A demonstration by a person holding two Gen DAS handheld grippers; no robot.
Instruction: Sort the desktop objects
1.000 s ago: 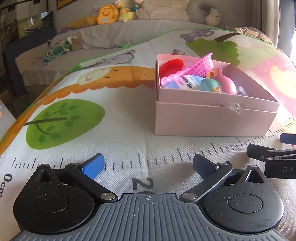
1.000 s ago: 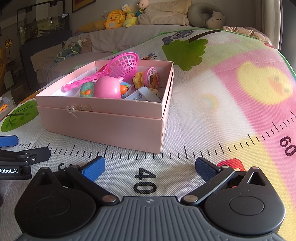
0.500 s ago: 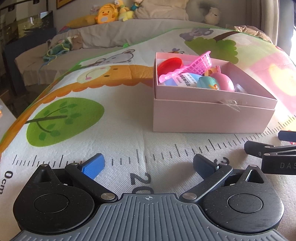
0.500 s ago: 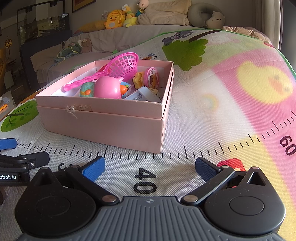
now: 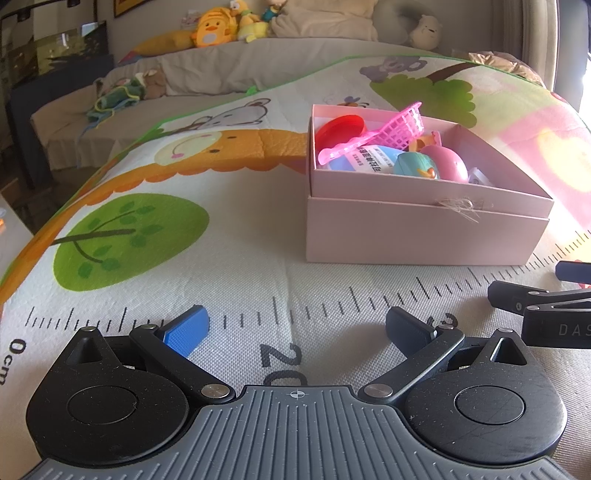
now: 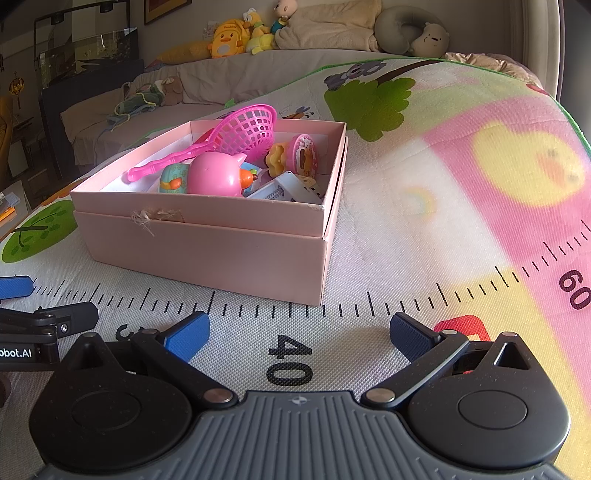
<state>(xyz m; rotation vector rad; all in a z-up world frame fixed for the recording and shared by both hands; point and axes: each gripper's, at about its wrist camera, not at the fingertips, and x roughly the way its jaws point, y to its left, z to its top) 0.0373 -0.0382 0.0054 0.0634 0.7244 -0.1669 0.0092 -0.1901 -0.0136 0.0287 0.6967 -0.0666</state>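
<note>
A pink cardboard box (image 5: 424, 236) (image 6: 207, 254) stands on the printed play mat (image 5: 221, 221) (image 6: 424, 221). Inside lie a pink net scoop (image 6: 247, 131) (image 5: 400, 123), a pink round toy (image 6: 216, 177) (image 5: 445, 162), a teal toy (image 5: 415, 166), a red lid (image 5: 340, 129), a labelled blue bottle (image 5: 369, 157) and a yellow and pink toy (image 6: 295, 157). My left gripper (image 5: 295, 328) is open low over the mat, left of and in front of the box, with nothing between its fingers. My right gripper (image 6: 299, 330) is open in front of the box's right corner, also with nothing in it.
A ruler scale is printed along the mat's near edge (image 6: 369, 306). Behind the mat a sofa (image 5: 240, 62) carries plush toys (image 6: 225, 37) and a neck pillow (image 6: 406, 29). Dark furniture (image 5: 55, 66) stands at the far left. Each gripper's finger shows at the other view's edge (image 5: 517, 299).
The left gripper has drawn back slightly and leftward, so the box sits a little further away in its view. The right gripper has stayed nearly still.
</note>
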